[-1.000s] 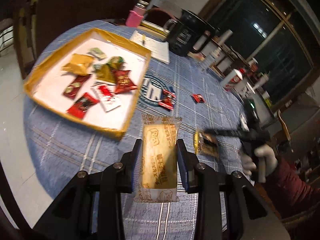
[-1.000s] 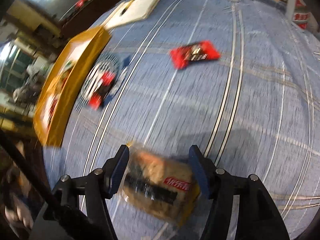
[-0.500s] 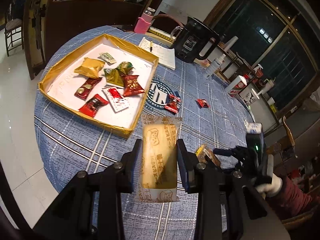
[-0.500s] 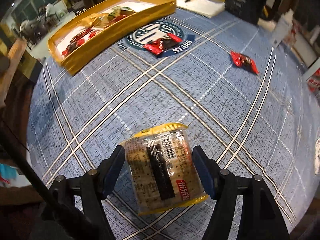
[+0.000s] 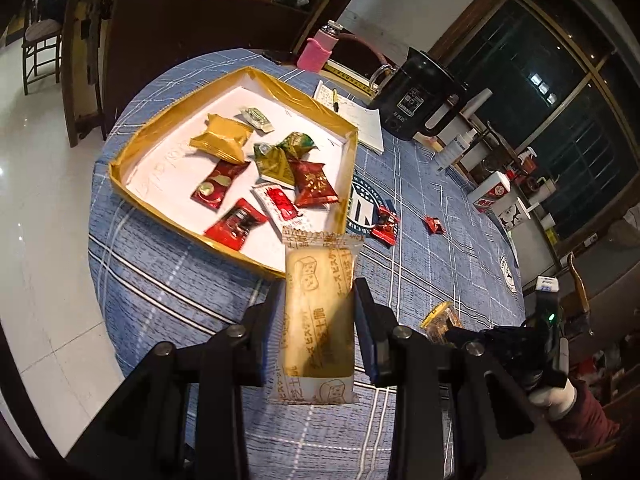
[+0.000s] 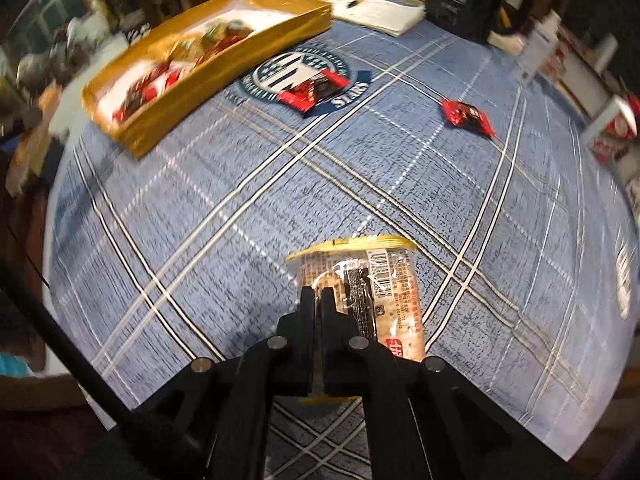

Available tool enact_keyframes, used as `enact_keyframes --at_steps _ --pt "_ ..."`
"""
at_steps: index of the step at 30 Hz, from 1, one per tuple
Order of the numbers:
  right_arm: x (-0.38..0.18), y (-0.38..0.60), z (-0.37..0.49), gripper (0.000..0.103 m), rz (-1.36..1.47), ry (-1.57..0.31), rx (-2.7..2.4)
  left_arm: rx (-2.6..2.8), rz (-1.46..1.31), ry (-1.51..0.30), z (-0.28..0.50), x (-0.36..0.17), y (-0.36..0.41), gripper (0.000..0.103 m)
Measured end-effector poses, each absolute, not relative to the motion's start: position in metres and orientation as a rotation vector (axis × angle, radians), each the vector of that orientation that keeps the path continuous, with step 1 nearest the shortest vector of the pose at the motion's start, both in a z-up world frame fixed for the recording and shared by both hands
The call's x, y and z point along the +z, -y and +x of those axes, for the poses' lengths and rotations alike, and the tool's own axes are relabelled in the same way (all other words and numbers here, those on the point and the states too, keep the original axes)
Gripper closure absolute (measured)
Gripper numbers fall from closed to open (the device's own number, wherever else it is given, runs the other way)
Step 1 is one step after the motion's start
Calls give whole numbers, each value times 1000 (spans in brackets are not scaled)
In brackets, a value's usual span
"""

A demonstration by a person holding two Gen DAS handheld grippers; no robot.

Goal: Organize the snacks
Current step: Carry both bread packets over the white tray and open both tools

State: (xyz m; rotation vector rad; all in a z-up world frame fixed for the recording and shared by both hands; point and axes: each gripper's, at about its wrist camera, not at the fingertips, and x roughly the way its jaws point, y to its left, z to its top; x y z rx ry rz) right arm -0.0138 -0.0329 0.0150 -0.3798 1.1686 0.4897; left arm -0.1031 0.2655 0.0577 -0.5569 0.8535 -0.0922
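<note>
On round table, blue plaid cloth: gold box already holds about nine shiny snack packs. Left gripper squeezes long see-through biscuit pack, held up just short of box corner. Right gripper pinched tight on edge of crinkly cracker pack, which rests on cloth. Left to do: two small red candy packs on cloth, near round badge print.

The tablecloth looked woven and matt; the wrappers were glossy plastic, the tray shiny gold.
</note>
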Motion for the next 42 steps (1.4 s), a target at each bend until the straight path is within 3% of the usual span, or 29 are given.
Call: enact_keyframes --at_steps 1,3,4,12,14,17,28,34,42 --pt "19 39 -10 87 -317 -1169 480 -95 -555 -853 -103 58 -268 68" --pt "25 46 -7 31 -275 -1158 442 -106 -552 -848 -100 62 -276 68" --pt "27 46 -7 26 -292 -1131 408 -109 -549 -847 -99 62 -278 68" --pt "-5 24 -7 25 -529 -1138 348 -159 -536 -856 -90 64 -281 68" --pt "-7 32 -6 25 -497 -1150 345 -161 -538 -855 -89 64 -282 68" --pt "-8 48 4 33 -375 -1206 367 -157 -543 -858 -89 63 -285 68" --pt "17 52 8 34 -248 -1183 372 -124 -529 -883 -83 59 -290 68" --pt "62 1 24 34 -161 -1097 466 -73 -472 -907 -61 60 -315 68" --pt "75 -125 49 34 -179 -1049 624 -5 -410 -968 -5 40 -362 68"
